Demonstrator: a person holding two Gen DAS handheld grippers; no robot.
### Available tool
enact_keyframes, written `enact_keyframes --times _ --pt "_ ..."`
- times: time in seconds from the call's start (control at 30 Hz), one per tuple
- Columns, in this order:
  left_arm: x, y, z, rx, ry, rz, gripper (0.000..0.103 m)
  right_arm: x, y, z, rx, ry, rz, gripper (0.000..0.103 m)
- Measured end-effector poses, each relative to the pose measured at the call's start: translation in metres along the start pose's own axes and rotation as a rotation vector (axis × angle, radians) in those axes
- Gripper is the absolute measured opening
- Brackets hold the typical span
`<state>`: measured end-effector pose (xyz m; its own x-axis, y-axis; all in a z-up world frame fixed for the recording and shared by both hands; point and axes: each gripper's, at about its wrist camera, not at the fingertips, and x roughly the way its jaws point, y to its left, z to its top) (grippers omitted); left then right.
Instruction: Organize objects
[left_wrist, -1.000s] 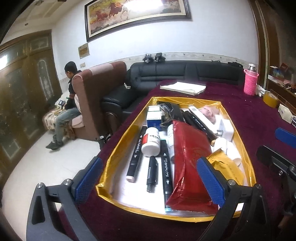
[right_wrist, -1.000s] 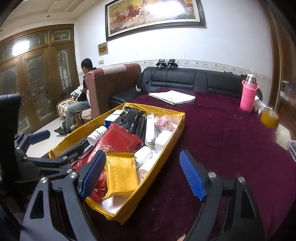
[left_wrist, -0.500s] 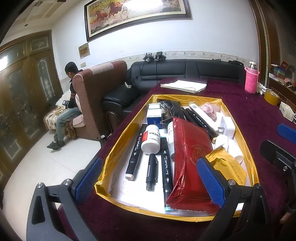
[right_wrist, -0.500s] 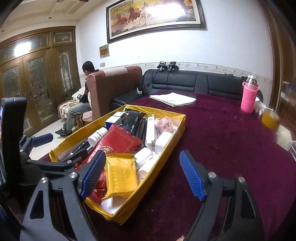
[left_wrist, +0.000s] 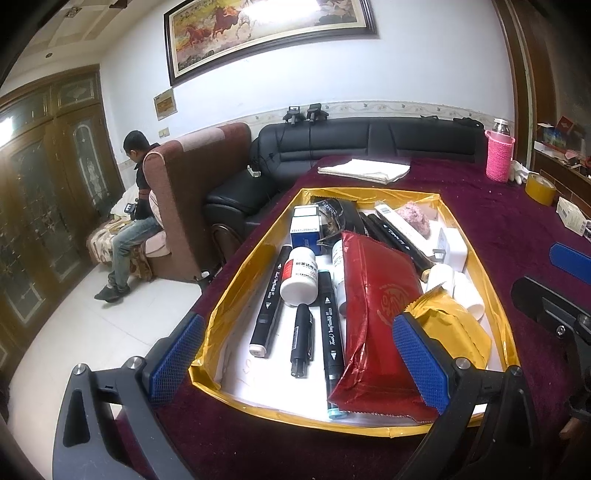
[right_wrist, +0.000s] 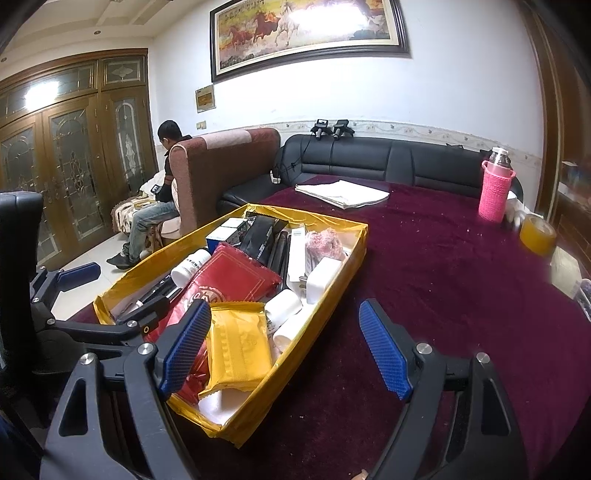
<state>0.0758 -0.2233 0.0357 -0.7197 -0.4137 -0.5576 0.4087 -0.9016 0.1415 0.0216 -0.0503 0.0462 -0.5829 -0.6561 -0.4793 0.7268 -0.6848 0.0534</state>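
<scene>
A maroon cloth (left_wrist: 498, 229) covers the table across the right of both views; a black sofa (left_wrist: 369, 142) runs behind it at centre, a horse painting (left_wrist: 269, 31) hangs at the top, and carved wooden doors (right_wrist: 70, 155) fill the left; a person (left_wrist: 133, 206) sits at middle left beside a brown armchair (left_wrist: 199, 192); a pink bottle (right_wrist: 495, 184) and a tape roll (right_wrist: 537, 234) stand at the right edge, folded paper (right_wrist: 343, 194) at centre.

Against the earlier frames the left view has tipped slightly, so the tray sits a little lower and the painting shows more; the objects lie in the same places, and both grippers hold the same spread.

The gold tray (left_wrist: 236, 291) fills the centre of the left view, holding markers (left_wrist: 267, 299), a white bottle (left_wrist: 300, 277), a red pouch (left_wrist: 373, 317) and a yellow pouch (left_wrist: 454, 332); the left gripper (left_wrist: 299, 358) hovers at bottom centre, fingers wide apart and empty, its right pad in front of the red pouch; in the right view the right gripper (right_wrist: 284, 347) is spread wide and empty, its left pad beside the yellow pouch, its right pad over bare cloth.
</scene>
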Motion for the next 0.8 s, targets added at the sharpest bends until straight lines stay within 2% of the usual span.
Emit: enact_keyframes --times 0.8 --pt "-0.0014 0.0007 -0.0024 0.003 0.002 0.009 0.100 -0.0001 -0.0036 -0.0014 0.007 0.007 -0.004 0.083"
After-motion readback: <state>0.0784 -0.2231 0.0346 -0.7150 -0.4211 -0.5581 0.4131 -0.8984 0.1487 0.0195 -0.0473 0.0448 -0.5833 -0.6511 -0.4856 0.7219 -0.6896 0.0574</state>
